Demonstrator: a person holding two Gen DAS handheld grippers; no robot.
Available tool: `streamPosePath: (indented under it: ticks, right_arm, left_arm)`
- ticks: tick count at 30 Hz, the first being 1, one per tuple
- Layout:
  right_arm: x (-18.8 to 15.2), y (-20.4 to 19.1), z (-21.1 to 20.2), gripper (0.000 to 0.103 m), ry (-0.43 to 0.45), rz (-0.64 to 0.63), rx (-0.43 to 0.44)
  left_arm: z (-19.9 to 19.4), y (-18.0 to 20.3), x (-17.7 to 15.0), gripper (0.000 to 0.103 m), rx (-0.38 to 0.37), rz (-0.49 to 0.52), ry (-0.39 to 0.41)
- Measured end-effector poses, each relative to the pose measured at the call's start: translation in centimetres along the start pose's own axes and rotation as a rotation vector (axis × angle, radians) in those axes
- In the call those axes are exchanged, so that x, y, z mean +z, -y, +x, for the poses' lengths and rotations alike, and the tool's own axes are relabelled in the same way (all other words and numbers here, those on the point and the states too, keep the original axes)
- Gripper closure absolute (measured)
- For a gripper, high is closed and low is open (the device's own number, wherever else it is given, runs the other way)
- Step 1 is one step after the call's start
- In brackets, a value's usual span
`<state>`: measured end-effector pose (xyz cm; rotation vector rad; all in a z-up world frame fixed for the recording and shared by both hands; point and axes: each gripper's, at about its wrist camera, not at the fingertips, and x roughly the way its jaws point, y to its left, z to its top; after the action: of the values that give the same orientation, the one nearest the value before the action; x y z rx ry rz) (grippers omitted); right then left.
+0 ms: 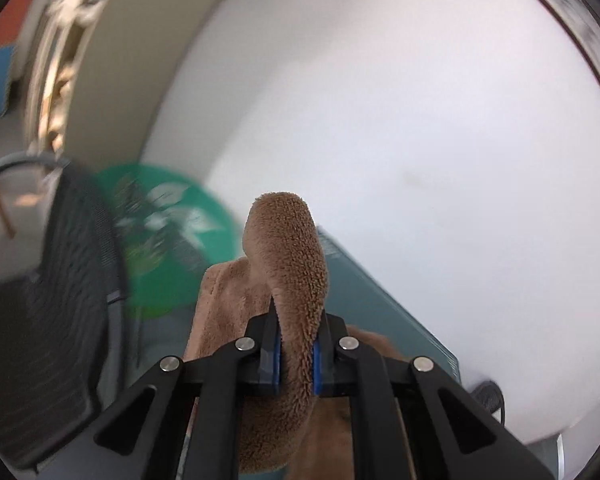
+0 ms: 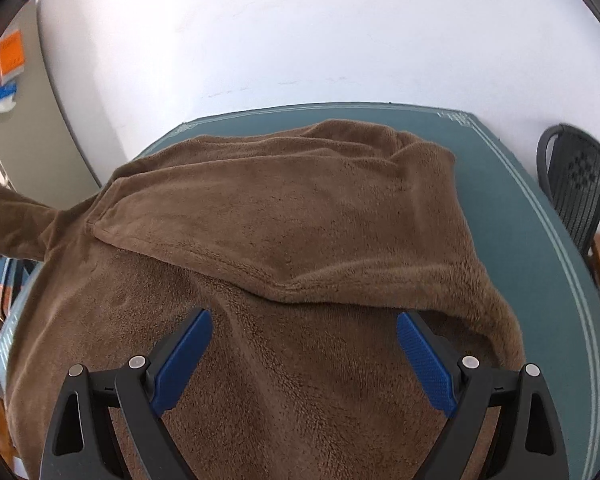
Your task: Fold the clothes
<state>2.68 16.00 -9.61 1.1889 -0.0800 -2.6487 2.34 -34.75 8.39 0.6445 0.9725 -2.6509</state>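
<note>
The brown garment (image 2: 300, 220) is a soft, fluffy fleece cloth with a matt look. The table cover (image 2: 520, 220) looks smooth. The chair (image 2: 576, 184) seems matt plastic mesh.

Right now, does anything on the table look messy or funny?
Yes. The brown fleece garment lies rumpled on the teal table, and one part sticks out past the table's left edge. The left gripper pinches a lifted fold.

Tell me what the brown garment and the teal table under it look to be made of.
Brown fuzzy garment: soft fleece or plush, going by its matte, short, dense nap and thick rounded folds. Teal table: looks like a smooth, hard, painted or laminated top with pale border lines; the exact material cannot be told.
</note>
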Motion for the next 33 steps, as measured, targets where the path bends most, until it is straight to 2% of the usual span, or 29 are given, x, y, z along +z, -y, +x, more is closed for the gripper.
streamPosePath:
  ticks: [3, 6, 11, 13, 15, 18, 19, 22, 24, 26, 29, 33]
  right_arm:
    - [0.0, 0.6, -0.2, 0.008, 0.012, 0.025, 0.022]
    - [-0.2, 1.0, -0.5, 0.008, 0.027, 0.045, 0.043]
    - [-0.1, 1.4, -0.4, 0.008, 0.029, 0.064, 0.062]
    - [-0.1, 1.4, -0.3, 0.008, 0.025, 0.067, 0.064]
    - [-0.1, 1.4, -0.2, 0.008, 0.021, 0.069, 0.064]
    - [-0.1, 1.3, -0.2, 0.008, 0.019, 0.069, 0.064]
    - [-0.1, 1.4, -0.2, 0.008, 0.019, 0.069, 0.064]
    - [-0.2, 1.4, 0.0, 0.008, 0.01, 0.074, 0.062]
    - [-0.2, 1.4, 0.1, 0.008, 0.005, 0.072, 0.056]
    - [-0.2, 1.3, 0.0, 0.008, 0.008, 0.064, 0.048]
    - [0.4, 0.4, -0.9, 0.008, 0.023, 0.028, 0.038]
    - [2.5, -3.0, -2.4, 0.008, 0.034, -0.074, 0.076]
  left_arm:
    - [1.5, 5.9, -1.0, 0.091, -0.058, 0.115, -0.023]
    - [4.1, 11.6, -3.5, 0.091, -0.085, 0.245, -0.077]
    - [9.5, 20.4, -11.7, 0.089, -0.149, 0.56, -0.273]
    - [11.2, 22.7, -15.8, 0.084, -0.168, 0.663, -0.366]
    - [12.6, 24.1, -19.5, 0.07, -0.201, 0.743, -0.463]
    - [13.4, 24.5, -22.6, 0.059, -0.231, 0.803, -0.54]
    - [13.5, 24.4, -22.9, 0.057, -0.243, 0.811, -0.548]
    - [12.4, 23.6, -22.6, 0.045, -0.289, 0.783, -0.539]
    - [11.9, 22.3, -21.2, 0.032, -0.292, 0.723, -0.509]
    - [11.7, 20.1, -19.4, 0.028, -0.269, 0.646, -0.487]
    - [12.2, 16.4, -17.0, 0.028, -0.225, 0.53, -0.466]
    - [13.6, 11.9, -15.5, 0.028, -0.169, 0.403, -0.479]
